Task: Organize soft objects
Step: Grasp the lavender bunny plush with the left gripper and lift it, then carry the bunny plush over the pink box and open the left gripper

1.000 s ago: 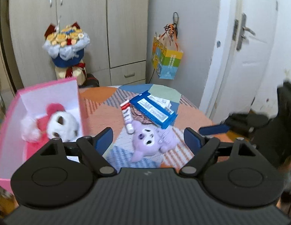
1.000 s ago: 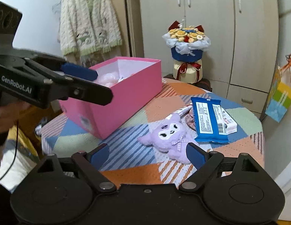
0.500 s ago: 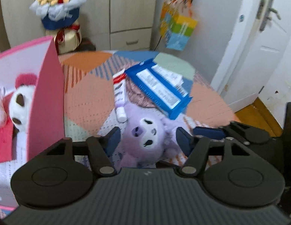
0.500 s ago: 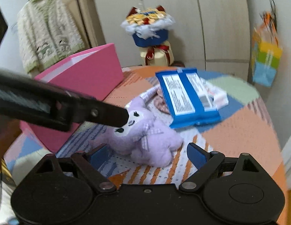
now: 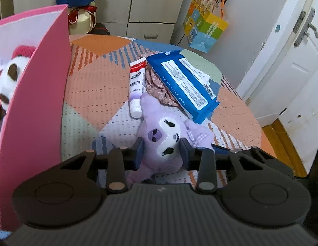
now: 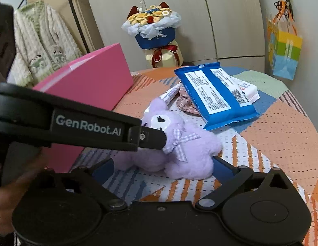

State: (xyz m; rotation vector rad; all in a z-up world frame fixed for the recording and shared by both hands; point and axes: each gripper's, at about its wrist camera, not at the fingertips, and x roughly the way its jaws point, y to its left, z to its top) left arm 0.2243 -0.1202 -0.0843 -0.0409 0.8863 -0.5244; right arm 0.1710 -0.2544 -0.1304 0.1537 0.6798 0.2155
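A purple plush toy (image 5: 166, 138) lies on the patchwork table. My left gripper (image 5: 162, 153) is shut on its head, one pad on each side. In the right wrist view the same plush (image 6: 187, 153) lies between the open fingers of my right gripper (image 6: 162, 169), whose pads sit beside its body, apart from it. The left gripper's finger (image 6: 146, 137) crosses that view and presses the plush's face. A pink box (image 5: 35, 102) stands at the left with a white and red plush (image 5: 9, 75) inside.
A blue wipes pack (image 5: 183, 80), a toothpaste tube (image 5: 136, 82) and a floral cloth (image 5: 156, 88) lie beyond the plush. A bouquet (image 6: 154, 26) stands behind the table. A colourful gift bag (image 5: 204, 28) hangs at the cabinet. The table's edge is to the right.
My left gripper dropped down onto the purple plush and closed on its head. My right gripper moved in low around the plush's body and stayed open.
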